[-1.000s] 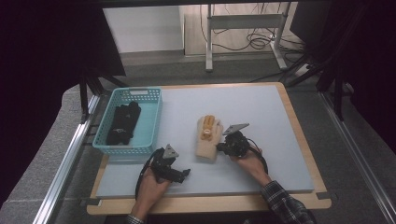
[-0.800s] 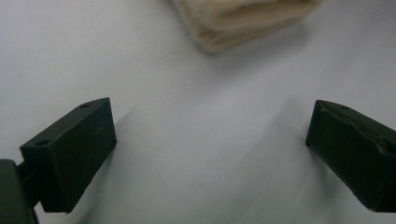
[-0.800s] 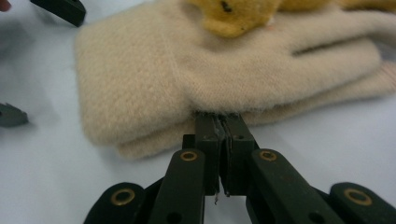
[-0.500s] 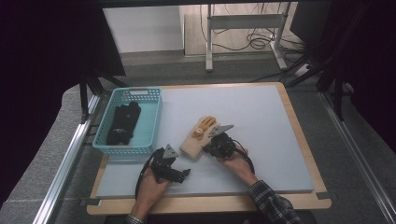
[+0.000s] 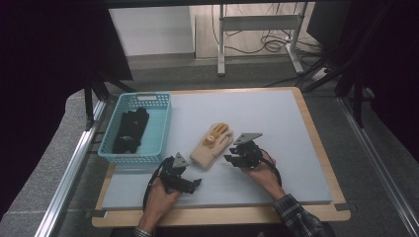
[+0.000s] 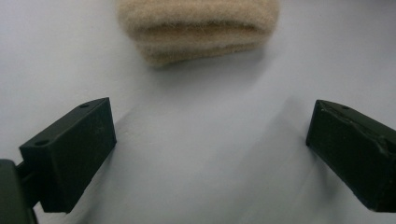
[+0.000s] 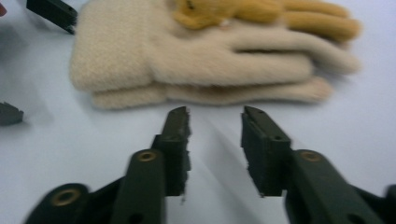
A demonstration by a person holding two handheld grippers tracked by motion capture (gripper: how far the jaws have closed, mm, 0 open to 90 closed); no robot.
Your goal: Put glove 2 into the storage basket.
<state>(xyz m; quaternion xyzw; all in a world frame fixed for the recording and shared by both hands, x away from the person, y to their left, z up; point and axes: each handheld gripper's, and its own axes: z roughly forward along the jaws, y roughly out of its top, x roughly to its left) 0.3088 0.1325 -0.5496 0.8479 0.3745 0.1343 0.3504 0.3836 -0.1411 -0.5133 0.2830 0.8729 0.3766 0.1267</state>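
Observation:
A pair of beige fleece gloves [image 5: 213,143] with a yellow patch on top lies stacked on the white mat, the cuff pointing to the near left. My right gripper [image 5: 230,159] sits just right of the cuff. Its jaws have just been opening, and the right gripper view shows them [image 7: 215,114] open, nothing between them, a short way off the gloves [image 7: 196,60]. My left gripper [image 5: 191,183] rests near the front. In the left gripper view it [image 6: 210,116] is wide open, pointing at the beige cuff [image 6: 198,28] ahead.
A light blue plastic basket [image 5: 159,129] stands at the mat's left edge with a black glove pair [image 5: 129,129] inside. The white mat [image 5: 276,118] lies on a wooden board. The other gripper's jaw tip [image 7: 51,11] shows past the cuff in the right gripper view.
The right gripper turned the gloves so the cuff swung to the near left, then let go, its jaws opening, and drew back to the right. The left gripper stayed put.

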